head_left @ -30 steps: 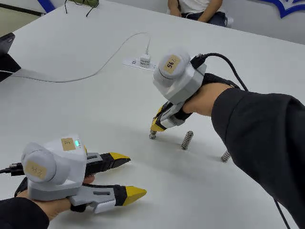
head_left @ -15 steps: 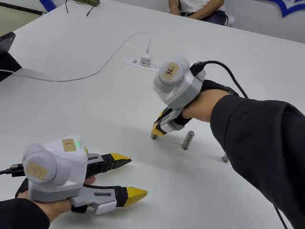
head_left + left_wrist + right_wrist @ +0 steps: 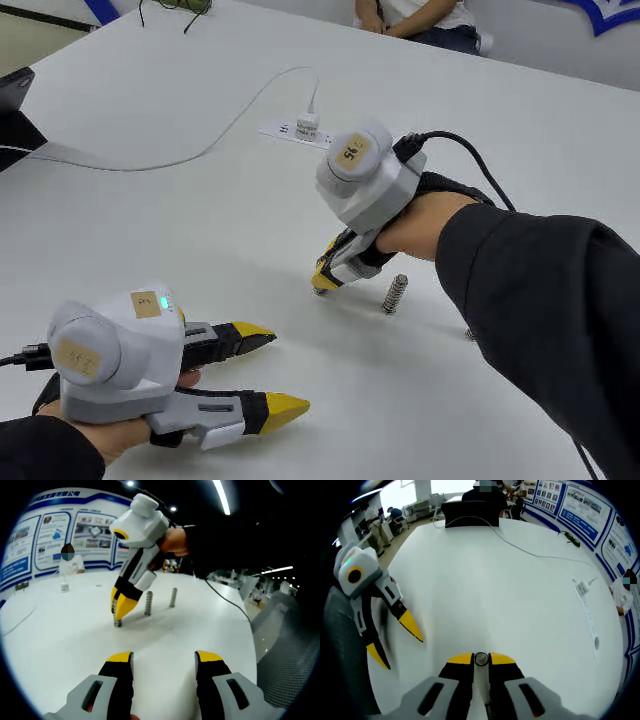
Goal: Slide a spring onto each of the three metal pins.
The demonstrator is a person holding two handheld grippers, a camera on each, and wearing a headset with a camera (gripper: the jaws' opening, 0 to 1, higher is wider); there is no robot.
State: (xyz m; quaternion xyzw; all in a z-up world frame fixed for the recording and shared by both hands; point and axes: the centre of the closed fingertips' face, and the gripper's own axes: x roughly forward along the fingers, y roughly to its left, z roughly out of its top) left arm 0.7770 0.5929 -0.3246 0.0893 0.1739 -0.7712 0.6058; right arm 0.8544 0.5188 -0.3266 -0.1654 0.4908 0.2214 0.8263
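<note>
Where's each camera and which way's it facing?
Head view: headset, looking down at the white table; dark sleeves, yellow-tipped left gripper and right gripper.
Left gripper view: rides the left gripper, faces the right gripper past its own open jaws.
Right gripper view: rides the right gripper, faces across the table; jaws shut on a metal coil spring.
Shared: each gripper view catches the other gripper.

Yellow tips over black on your right tool [image 3: 322, 283], pale grey body; just beside it, a silver coiled spring [image 3: 395, 293] on plain white counter [image 3: 150, 230].
</note>
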